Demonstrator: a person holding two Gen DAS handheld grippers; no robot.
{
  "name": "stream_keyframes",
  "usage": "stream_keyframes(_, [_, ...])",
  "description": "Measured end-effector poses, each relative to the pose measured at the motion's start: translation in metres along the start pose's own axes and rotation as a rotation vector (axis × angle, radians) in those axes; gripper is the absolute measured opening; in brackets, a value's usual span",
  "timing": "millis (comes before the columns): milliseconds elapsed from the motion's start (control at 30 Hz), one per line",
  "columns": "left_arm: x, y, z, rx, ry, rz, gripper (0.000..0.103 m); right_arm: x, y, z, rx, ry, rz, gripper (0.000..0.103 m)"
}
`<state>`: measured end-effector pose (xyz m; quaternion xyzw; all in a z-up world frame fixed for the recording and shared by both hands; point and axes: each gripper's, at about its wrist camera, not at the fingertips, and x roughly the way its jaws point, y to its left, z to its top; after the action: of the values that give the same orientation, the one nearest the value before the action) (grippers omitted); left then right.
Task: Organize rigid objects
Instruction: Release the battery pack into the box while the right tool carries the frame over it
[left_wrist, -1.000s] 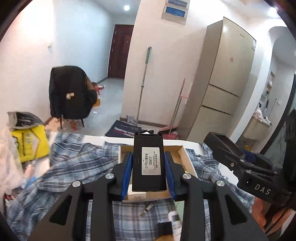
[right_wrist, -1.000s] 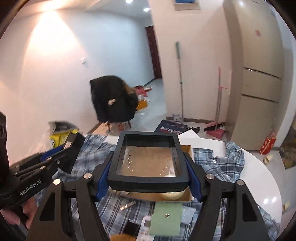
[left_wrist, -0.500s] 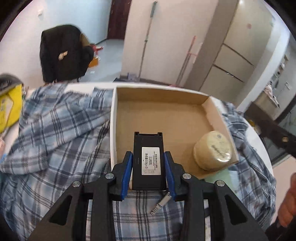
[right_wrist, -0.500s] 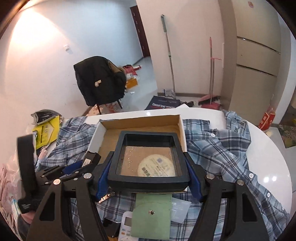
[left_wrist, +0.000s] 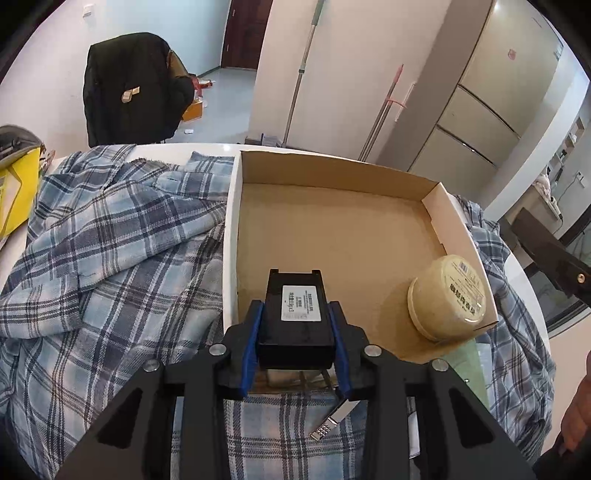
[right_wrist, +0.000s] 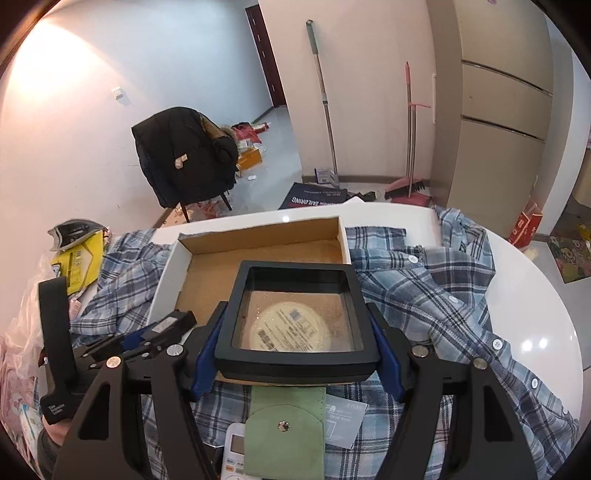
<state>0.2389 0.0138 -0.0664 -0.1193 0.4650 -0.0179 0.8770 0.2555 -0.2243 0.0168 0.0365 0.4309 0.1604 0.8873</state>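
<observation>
My left gripper (left_wrist: 295, 328) is shut on a black battery pack (left_wrist: 295, 314) with a white label, held over the near left corner of an open cardboard box (left_wrist: 332, 236). A round beige tin (left_wrist: 447, 295) lies in the box's near right corner. My right gripper (right_wrist: 299, 332) is shut on a black square frame with a clear window (right_wrist: 299, 314), held over the near edge of the box (right_wrist: 258, 243). The tin (right_wrist: 291, 328) shows through the window. The left gripper (right_wrist: 155, 332) with the battery pack shows at the left of the right wrist view.
The box sits on a blue plaid shirt (left_wrist: 110, 240) spread over a white round table (right_wrist: 535, 295). A green pouch (right_wrist: 284, 432), a white remote (right_wrist: 236, 450) and a metal clip (left_wrist: 332, 421) lie near me. A yellow bag (left_wrist: 14, 195) is at the left.
Both grippers tilted down and moved forward toward the box. The box interior and the tin came into view, and the held items now hover over its near edge.
</observation>
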Motion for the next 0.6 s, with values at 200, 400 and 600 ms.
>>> stream_keyframes(200, [-0.004,-0.004,-0.001,0.000,0.017,0.010,0.045,0.007,0.000,-0.003,-0.001,0.019,-0.003,0.069])
stream_keyframes(400, [-0.013,-0.001,0.000,-0.025,0.014,-0.026,0.054,0.012,0.002,-0.005,-0.009,0.030,-0.003,0.069])
stream_keyframes(600, [-0.034,-0.002,0.005,-0.003,-0.016,0.001,0.054,0.020,0.006,-0.009,-0.008,0.036,0.036,0.069])
